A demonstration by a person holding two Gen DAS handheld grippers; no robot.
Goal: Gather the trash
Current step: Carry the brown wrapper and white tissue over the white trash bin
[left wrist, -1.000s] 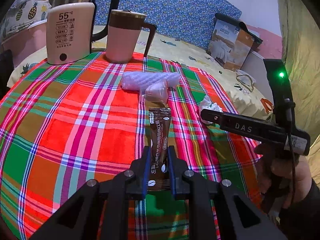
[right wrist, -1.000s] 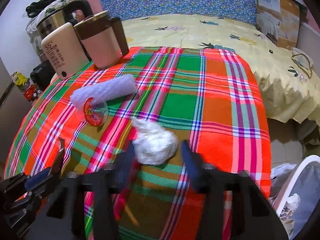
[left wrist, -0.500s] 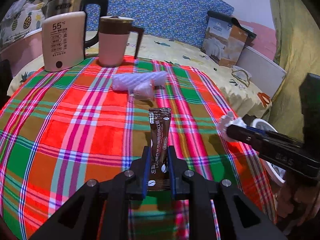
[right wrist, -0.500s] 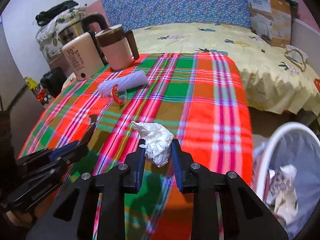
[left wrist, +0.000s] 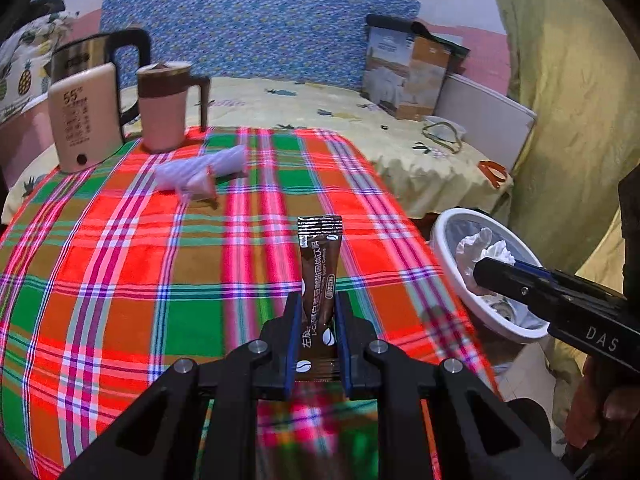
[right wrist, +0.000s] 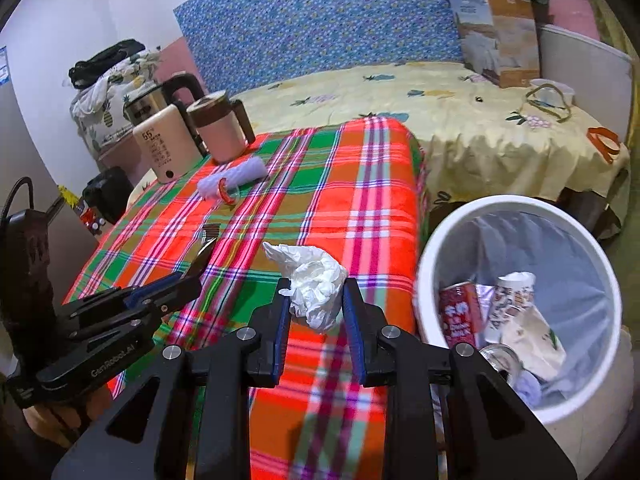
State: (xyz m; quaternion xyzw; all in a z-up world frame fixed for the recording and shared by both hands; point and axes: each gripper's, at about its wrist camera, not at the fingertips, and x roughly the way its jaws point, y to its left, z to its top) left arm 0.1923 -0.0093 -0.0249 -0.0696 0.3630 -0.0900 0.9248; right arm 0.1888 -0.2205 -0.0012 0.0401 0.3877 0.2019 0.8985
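The left gripper (left wrist: pixel 316 320) is clamped nearly shut on a slim brown coffee-powder sachet (left wrist: pixel 319 268), which stands upright between its blue pads with the silver crimped end on top, held above the red, green and pink plaid tablecloth (left wrist: pixel 120 272). The right gripper (right wrist: pixel 314 308) has just been closing its jaws, and a crumpled white tissue wad (right wrist: pixel 314 280) sits squeezed between the pads, raised over the cloth's edge. Just to the right of that gripper and below it stands a round white waste bin lined with a pale bag (right wrist: pixel 520 204), holding a red can, a printed paper cup and other scraps. Well ahead of both grippers and to their left, a roll of white bubble wrap (right wrist: pixel 234 176) lies on the cloth, and behind it stand a cream kettle (right wrist: pixel 162 148) and a pink jug with a brown lid (right wrist: pixel 220 128).
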